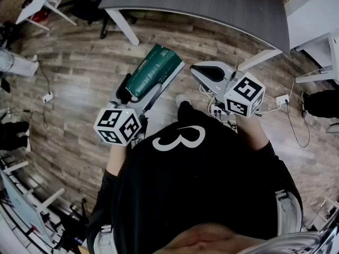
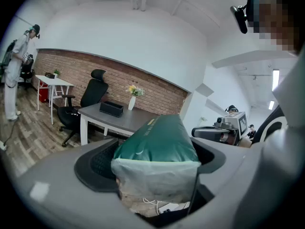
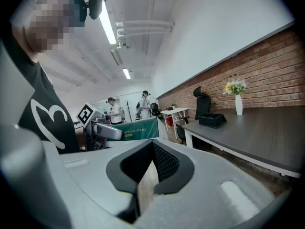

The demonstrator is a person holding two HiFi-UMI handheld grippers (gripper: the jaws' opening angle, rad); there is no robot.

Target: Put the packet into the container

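Observation:
A dark green packet (image 1: 154, 65) with a pale sealed end sits between the fingers of my left gripper (image 1: 150, 79), held above the wooden floor. In the left gripper view the packet (image 2: 159, 147) fills the gap and both pads press its sides. My right gripper (image 1: 205, 71) hangs beside it to the right, shut with nothing in it; only a thin sliver of floor shows between its pads (image 3: 164, 163). From the right gripper view the packet (image 3: 136, 129) shows to the left. A black open box (image 2: 111, 109) stands on the grey desk (image 2: 124, 118) ahead.
The grey desk (image 1: 212, 7) spans the far side, with white legs (image 1: 123, 25). A white vase of flowers (image 2: 132, 99) and an office chair (image 2: 90, 97) stand by it. Cables and a power strip (image 1: 280, 100) lie on the floor at right. Other people stand further off.

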